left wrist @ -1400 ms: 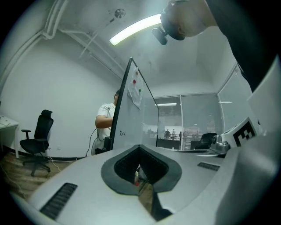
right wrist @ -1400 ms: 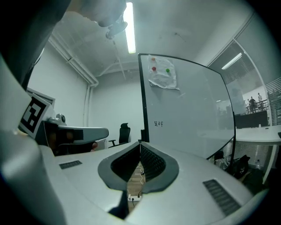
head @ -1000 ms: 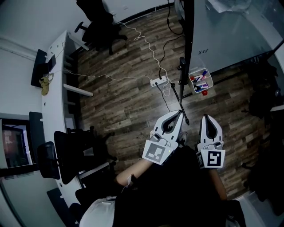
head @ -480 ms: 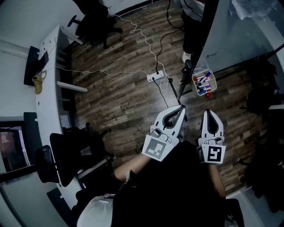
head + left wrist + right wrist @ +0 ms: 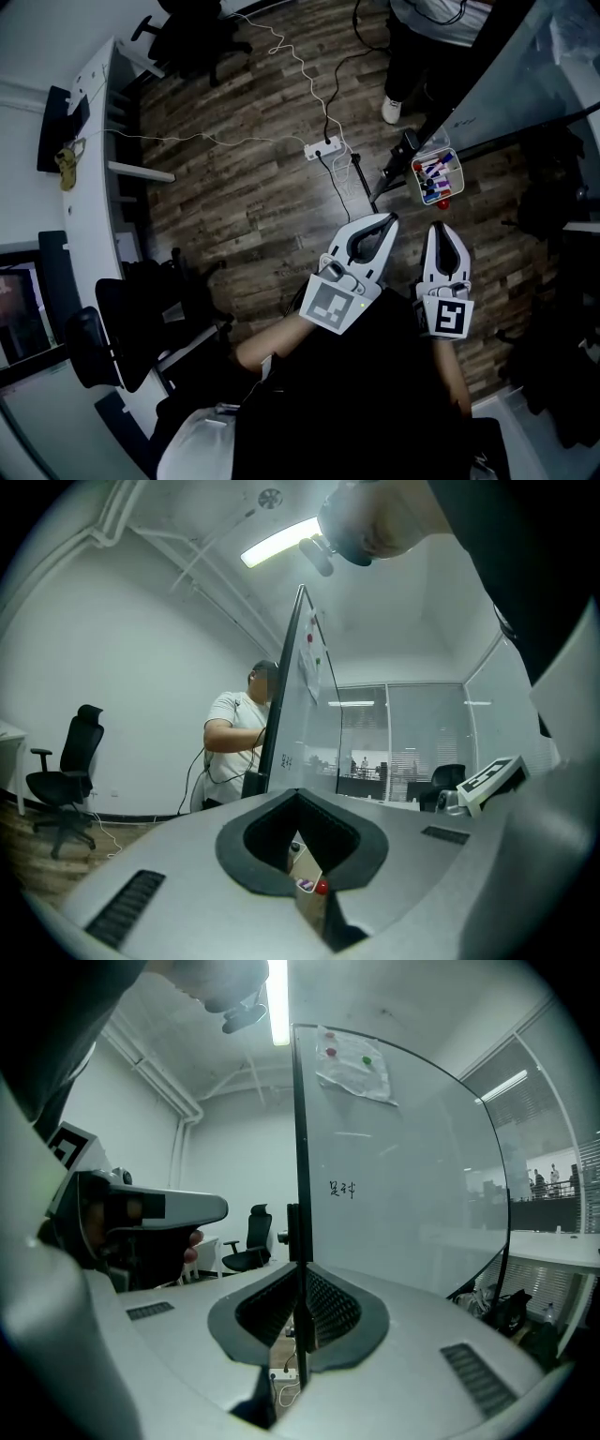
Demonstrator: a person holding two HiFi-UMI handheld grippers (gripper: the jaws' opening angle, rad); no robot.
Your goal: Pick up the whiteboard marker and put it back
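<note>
L gripper (image 5: 390, 218), R gripper (image 5: 441, 226) closed (plank floor (image 5: 253, 187)).

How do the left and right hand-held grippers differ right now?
The left hand-held gripper slants toward the marker tray, while the right hand-held gripper points straight ahead. In its own view the left one shows the tray through the gap between its jaws; the right one shows the whiteboard's dark edge there. Both are shut at the tips and hold nothing.
</note>
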